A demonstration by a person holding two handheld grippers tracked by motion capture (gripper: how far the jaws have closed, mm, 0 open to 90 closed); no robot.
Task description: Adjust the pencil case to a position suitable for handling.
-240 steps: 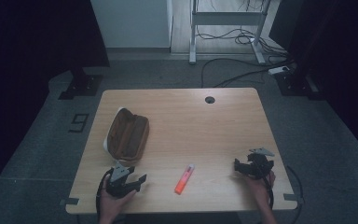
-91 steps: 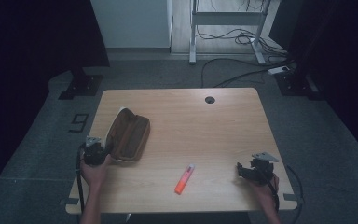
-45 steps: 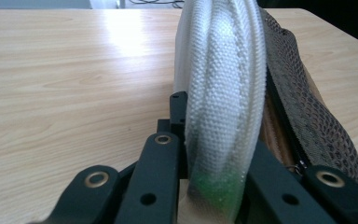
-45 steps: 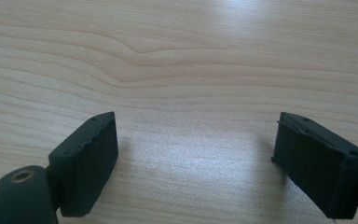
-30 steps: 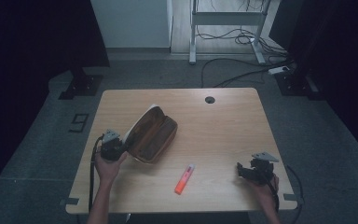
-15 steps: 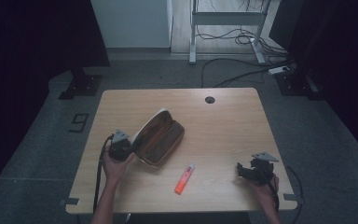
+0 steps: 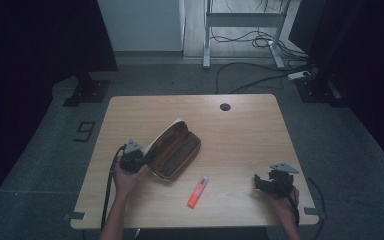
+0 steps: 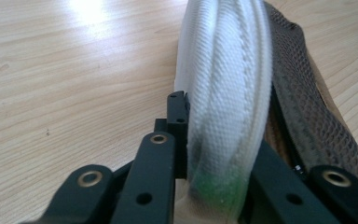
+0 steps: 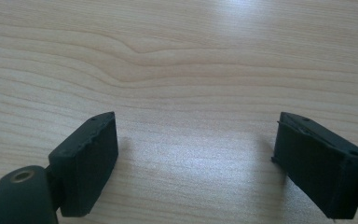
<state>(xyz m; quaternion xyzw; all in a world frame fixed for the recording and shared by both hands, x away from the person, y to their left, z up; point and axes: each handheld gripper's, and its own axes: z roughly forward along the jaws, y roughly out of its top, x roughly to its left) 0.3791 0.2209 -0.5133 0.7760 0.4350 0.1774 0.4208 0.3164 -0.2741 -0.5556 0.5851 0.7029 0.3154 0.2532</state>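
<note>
Clearly the left gripper (image 8: 186, 154) has its jaws clamped on the white edge of the open pencil case (image 7: 172, 150), left of centre in the high view, apparently to steady or steer it by its rim. Lower right in that view, the right gripper (image 7: 272, 181) rests with jaws spread wide over bare worktop (image 7: 240, 125), holding nothing. Between them, near the bottom centre, an orange marker (image 7: 197, 192) lies just beside the case, likely awaiting pickup.

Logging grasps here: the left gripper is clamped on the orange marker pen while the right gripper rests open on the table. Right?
Not quite. The left gripper is clamped on the white fabric edge of the brown pencil case, per the left gripper view; the orange marker pen lies free.
</note>
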